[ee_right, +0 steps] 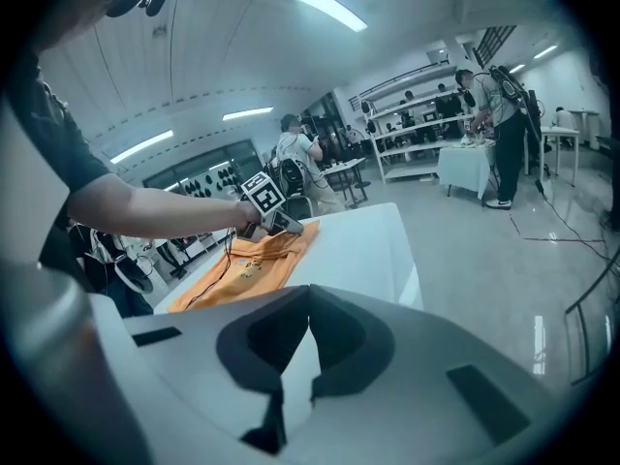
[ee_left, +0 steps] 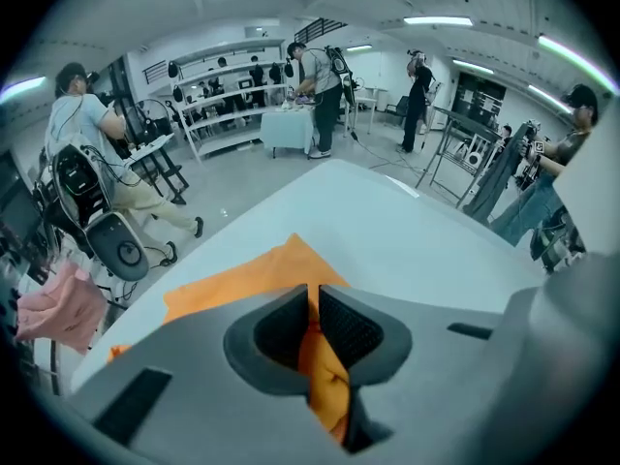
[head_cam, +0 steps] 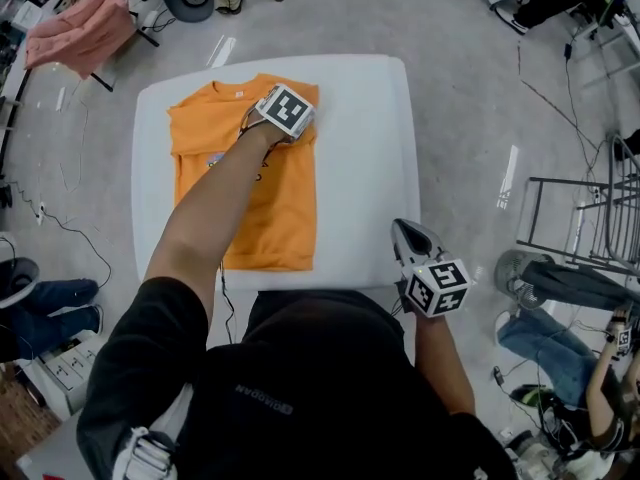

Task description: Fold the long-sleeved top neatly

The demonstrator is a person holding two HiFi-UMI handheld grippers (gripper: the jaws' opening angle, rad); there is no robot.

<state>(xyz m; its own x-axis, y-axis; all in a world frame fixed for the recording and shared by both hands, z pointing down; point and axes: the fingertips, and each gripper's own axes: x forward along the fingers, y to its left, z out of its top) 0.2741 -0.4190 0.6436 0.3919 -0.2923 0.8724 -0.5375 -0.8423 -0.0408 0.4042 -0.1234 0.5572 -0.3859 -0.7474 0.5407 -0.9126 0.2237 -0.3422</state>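
Note:
The orange long-sleeved top (head_cam: 245,173) lies folded to a tall rectangle on the left half of the white table (head_cam: 370,158). My left gripper (head_cam: 300,128) is at the top's far right corner, shut on a pinch of the orange cloth (ee_left: 320,366), which shows between its jaws in the left gripper view. The rest of the top (ee_left: 242,279) spreads beyond them. My right gripper (head_cam: 405,236) hovers over the table's near right edge, shut and empty. In the right gripper view the top (ee_right: 237,264) and the left gripper (ee_right: 281,223) lie ahead at left.
A pink garment (head_cam: 80,28) hangs off a stand at the far left. A metal rack (head_cam: 590,218) and a person in jeans (head_cam: 560,348) are on the right. Cables run over the floor. Other people work at shelves and tables in the background (ee_left: 315,85).

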